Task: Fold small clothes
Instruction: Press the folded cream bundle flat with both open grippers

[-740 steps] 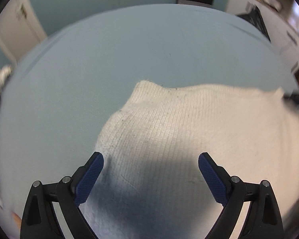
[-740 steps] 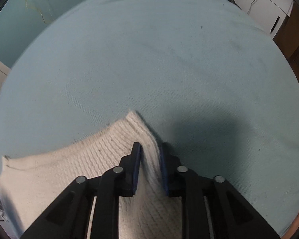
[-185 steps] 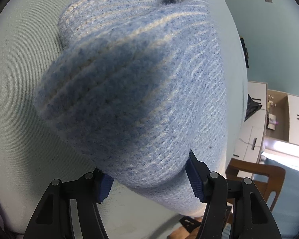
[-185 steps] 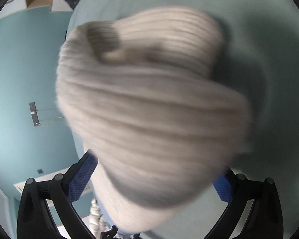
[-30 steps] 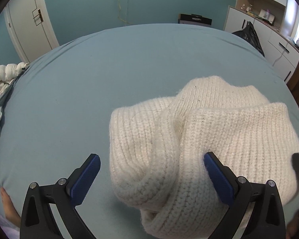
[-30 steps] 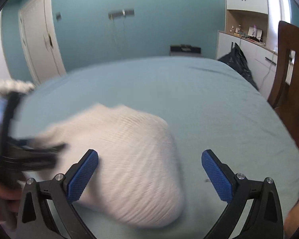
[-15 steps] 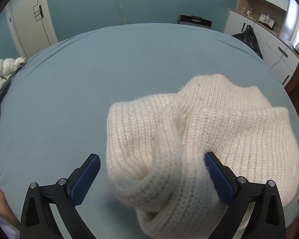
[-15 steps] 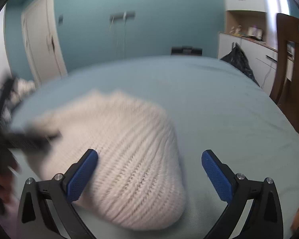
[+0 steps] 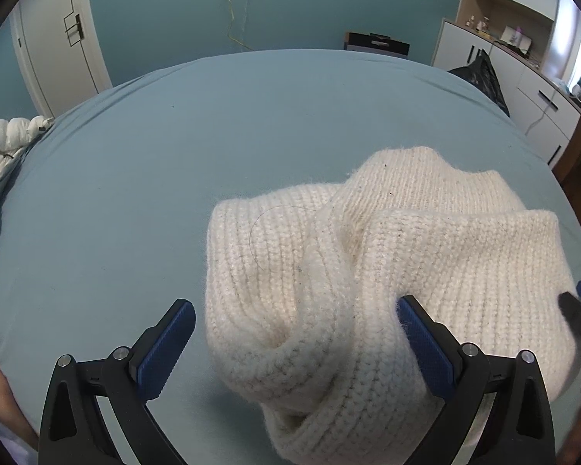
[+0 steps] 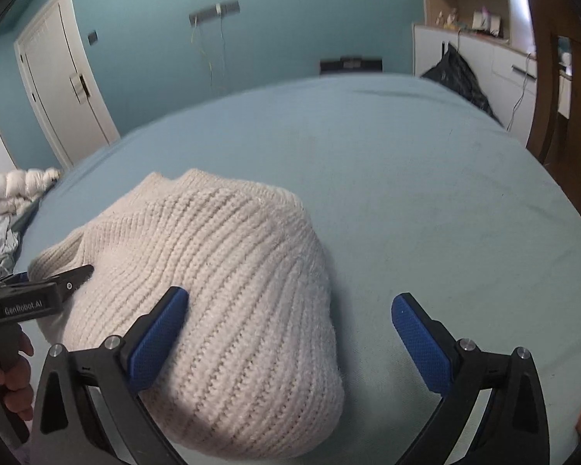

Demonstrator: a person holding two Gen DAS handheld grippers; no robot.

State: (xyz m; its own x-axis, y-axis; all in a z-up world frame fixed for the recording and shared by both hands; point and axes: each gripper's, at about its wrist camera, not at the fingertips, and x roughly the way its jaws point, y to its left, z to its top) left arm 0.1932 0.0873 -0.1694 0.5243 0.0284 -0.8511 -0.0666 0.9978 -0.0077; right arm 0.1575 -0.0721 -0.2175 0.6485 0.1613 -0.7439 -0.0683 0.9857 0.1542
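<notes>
Nearest to me on the left wrist view, my left gripper [image 9: 292, 333] hangs with its blue pads spread wide and nothing pinched between them; its right pad presses into the side of the cream knit garment [image 9: 387, 271], while its left pad sits over bare sheet. On the right wrist view my right gripper [image 10: 288, 329] is likewise spread wide and holds nothing, with its left pad touching the knit and its right pad over bare sheet. The garment lies bundled in a loose, lumpy heap on the light blue bed sheet [image 9: 135, 193], near my edge of the bed, with one rolled fold curling toward the left gripper. From the right wrist I see the same garment [image 10: 213, 271] as a rounded ribbed mound, and at the far left of that view the left gripper's black finger reaches its edge, with a hand [image 10: 7, 372] on the handle. Beyond the garment the sheet runs bare to the far edge of the bed. A white puffy quilt [image 9: 7, 135] lies off the left side. Farther back stand a white door [image 9: 54, 35], a teal wall [image 9: 290, 0] with hanging cables, white cabinets [image 9: 523, 66] on the right, and a black bag [image 10: 457, 69] beside them.
</notes>
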